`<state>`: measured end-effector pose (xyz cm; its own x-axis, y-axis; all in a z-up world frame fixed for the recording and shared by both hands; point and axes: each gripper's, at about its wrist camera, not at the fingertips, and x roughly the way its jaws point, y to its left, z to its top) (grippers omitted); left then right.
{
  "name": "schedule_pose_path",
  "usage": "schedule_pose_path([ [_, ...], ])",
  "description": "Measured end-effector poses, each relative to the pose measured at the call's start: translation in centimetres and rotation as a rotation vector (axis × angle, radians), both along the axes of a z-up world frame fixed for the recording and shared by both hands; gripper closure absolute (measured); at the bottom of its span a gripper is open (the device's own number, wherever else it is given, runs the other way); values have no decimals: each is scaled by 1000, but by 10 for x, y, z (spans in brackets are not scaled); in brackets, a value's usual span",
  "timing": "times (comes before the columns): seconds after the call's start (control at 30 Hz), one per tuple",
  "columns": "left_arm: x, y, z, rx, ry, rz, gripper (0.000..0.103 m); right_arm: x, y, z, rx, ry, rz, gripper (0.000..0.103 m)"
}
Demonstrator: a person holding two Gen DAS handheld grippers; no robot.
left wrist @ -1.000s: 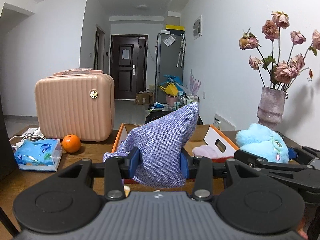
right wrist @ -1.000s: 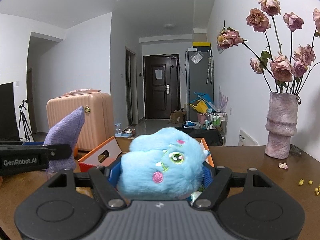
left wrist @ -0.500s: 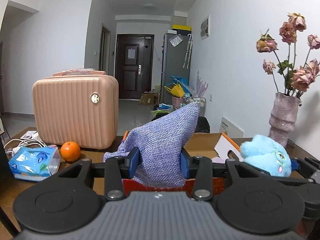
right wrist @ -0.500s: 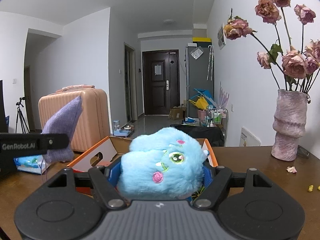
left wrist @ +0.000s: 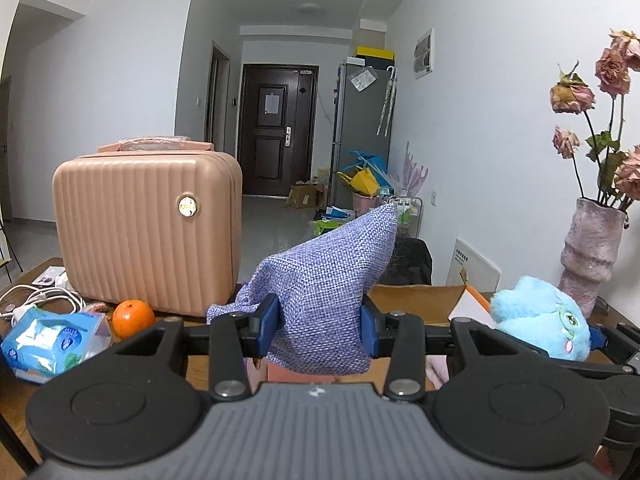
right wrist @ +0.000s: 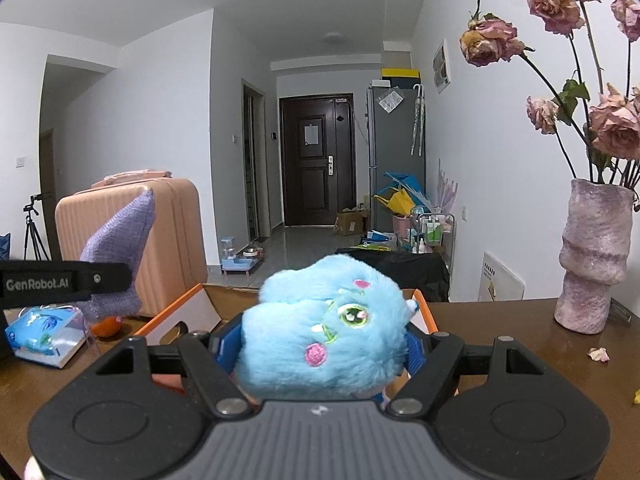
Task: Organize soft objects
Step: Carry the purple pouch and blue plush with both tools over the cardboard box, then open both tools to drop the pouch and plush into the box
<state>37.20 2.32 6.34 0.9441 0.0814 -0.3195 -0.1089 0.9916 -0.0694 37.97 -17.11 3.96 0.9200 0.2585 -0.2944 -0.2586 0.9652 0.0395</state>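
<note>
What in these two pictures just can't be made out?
- Inside of the cardboard box: hidden in both views by the hand-held grippers and their loads.
- Lower part of the blue plush toy: covered by the gripper body, right wrist view.
- Paper on the far door: too small to read.

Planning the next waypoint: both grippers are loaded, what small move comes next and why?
Probably ease the right gripper forward and lower the fluffy blue plush toy into the open orange cardboard box: it sits just ahead, while the left gripper holds the purple woven fabric pouch aloft.
</note>
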Motion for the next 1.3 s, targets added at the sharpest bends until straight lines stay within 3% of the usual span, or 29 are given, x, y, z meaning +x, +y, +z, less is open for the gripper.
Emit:
schedule_pose_path([
  [0.47, 48, 1, -1, 18, 21, -16, 61, 41, 13, 2, -30, 24, -16, 29],
  [1.1, 106, -9, -36, 63, 167, -23, 61, 82, 25, -15, -88, 115, -23, 29],
  [1.2, 107, -5, -39, 47, 175, -42, 58, 85, 25, -17, -91, 124, -24, 27],
  [1.27, 106, -4, -39, 41, 173, -48, 50, 89, 27, -17, -94, 131, -27, 25],
  [1.3, 106, -4, -39, 45, 170, -46, 39, 90, 26, -17, -94, 135, -31, 23],
])
